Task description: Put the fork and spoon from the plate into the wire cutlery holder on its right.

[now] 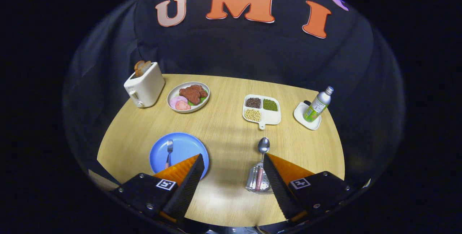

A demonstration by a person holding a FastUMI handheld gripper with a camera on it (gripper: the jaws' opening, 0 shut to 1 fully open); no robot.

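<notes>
Gripper view has the jaws spread wide and holding nothing, spoon (263, 146) already standing in the wire holder (257, 180) by the right jaw, so I'd swing left and pinch the fork (169, 152) handle on the blue plate (179, 149) squarely.

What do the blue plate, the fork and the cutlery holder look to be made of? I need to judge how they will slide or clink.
Blue plate: probably plastic; even matte colour, soft sheen. Fork: shiny metal tines; the reddish handle is possibly plastic. Cutlery holder: bright perforated metal, likely steel, with the spoon standing in it. The gripper is open, its fingers apart.
</notes>
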